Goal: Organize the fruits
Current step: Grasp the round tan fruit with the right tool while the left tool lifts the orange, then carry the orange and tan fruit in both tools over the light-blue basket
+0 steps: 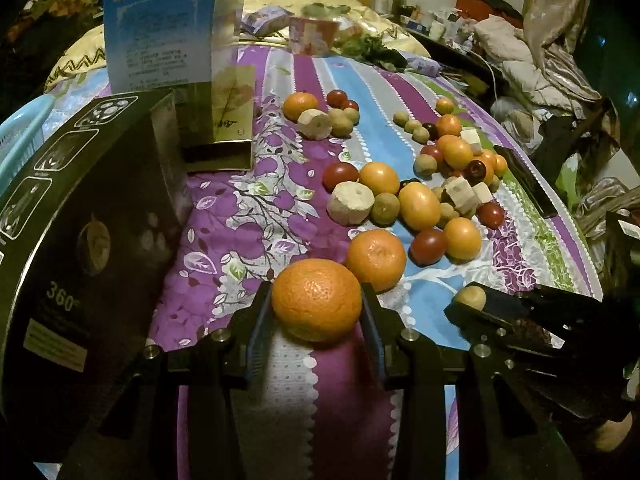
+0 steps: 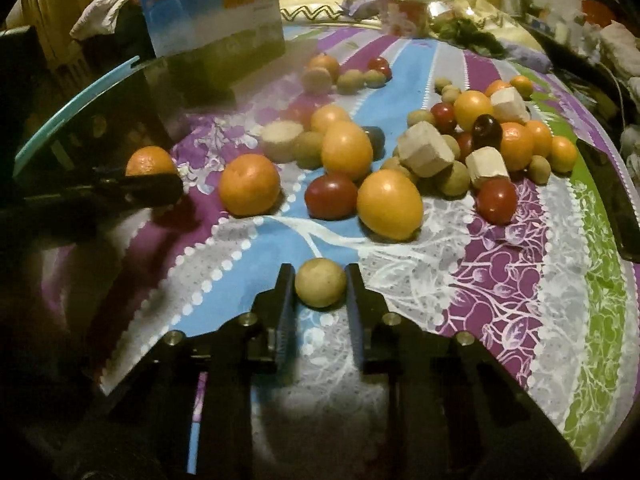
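My left gripper (image 1: pixel 316 300) is shut on a mandarin orange (image 1: pixel 316 300); the same orange shows in the right wrist view (image 2: pixel 150 161). My right gripper (image 2: pixel 320 282) is shut on a small tan longan (image 2: pixel 320 282), which also shows at the lower right of the left wrist view (image 1: pixel 472 298). Several oranges (image 1: pixel 376 260), red tomatoes (image 1: pixel 429 246), longans and pale sugarcane chunks (image 1: pixel 350 202) lie scattered on the patterned bedsheet (image 1: pixel 240 240). A second pile (image 2: pixel 480 136) lies further right.
A black carton (image 1: pixel 80 240) stands at the left, with a light blue basket (image 1: pixel 20 148) behind it. A blue and gold box (image 1: pixel 172 52) stands beyond. A dark flat object (image 1: pixel 528 178) lies at the bed's right edge. Bags and greens (image 1: pixel 320 32) lie at the back.
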Tool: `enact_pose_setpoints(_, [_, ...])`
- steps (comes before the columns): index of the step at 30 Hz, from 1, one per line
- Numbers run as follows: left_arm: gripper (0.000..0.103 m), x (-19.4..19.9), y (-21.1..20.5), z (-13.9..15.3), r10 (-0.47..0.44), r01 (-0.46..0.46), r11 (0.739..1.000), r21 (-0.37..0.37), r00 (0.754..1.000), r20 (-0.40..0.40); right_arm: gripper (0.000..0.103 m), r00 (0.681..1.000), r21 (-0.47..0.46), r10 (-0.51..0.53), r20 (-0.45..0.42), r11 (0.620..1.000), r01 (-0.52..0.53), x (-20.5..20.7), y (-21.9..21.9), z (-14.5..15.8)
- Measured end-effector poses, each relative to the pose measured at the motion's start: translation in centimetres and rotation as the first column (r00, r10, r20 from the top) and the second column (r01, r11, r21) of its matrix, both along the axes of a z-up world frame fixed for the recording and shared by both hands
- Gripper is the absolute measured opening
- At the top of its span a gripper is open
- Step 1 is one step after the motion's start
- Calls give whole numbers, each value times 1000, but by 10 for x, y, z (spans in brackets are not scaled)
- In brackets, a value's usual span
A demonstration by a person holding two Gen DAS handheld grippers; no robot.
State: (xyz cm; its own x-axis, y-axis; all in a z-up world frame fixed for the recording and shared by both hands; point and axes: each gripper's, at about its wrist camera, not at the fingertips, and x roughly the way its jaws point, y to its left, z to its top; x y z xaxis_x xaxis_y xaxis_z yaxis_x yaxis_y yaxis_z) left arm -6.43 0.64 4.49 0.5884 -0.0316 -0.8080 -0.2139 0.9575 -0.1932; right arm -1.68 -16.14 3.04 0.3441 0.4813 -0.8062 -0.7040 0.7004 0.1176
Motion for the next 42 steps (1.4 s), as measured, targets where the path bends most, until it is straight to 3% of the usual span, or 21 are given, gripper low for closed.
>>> enact_pose_setpoints(7, [43,-5,1,11,15,-14,1000,20,1000,-19,25,990,-6,-134,32,991,134,-5,-14,31])
enact_pose_setpoints(16, [43,-19,2,71,41,-46,994,102,998,49,25,961,44,-271,63,962,268,-8,-23,92])
enact_pose_setpoints(25, [43,-32,30,113,108,-120,986,118,988,107,25,961,102,-248,123,966,236,-13,-10,136])
enact_pose_setpoints(42, [43,-59,89,146,232,-249,963,101,961,151,25,974,118,-158,165,983,140,-16,45,171])
